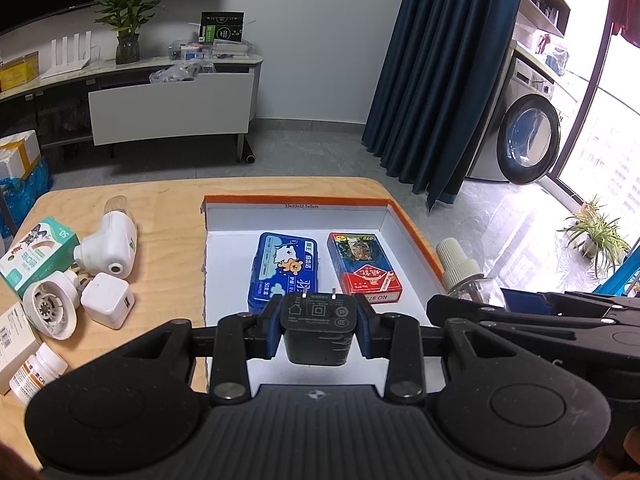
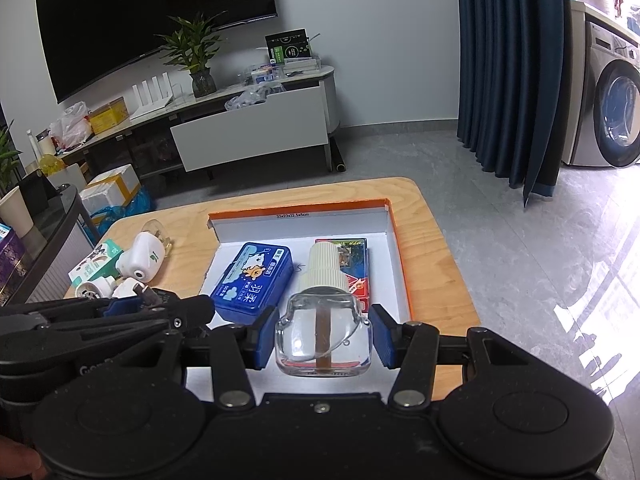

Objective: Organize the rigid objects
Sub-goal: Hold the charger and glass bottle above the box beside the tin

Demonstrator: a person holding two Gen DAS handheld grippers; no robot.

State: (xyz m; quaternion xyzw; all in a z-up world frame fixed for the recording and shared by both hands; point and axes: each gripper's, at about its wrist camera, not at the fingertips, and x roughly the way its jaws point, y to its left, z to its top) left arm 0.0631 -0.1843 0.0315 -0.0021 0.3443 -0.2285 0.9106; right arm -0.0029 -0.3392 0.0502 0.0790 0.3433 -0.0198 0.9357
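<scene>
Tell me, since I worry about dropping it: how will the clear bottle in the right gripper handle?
The clear bottle looks like glass, so probably slippery and breakable. The right gripper pads flank its smooth sides, seemingly with slight gaps, so the hold may be loose. Its tall ribbed cap likely makes it apt to tip.
</scene>
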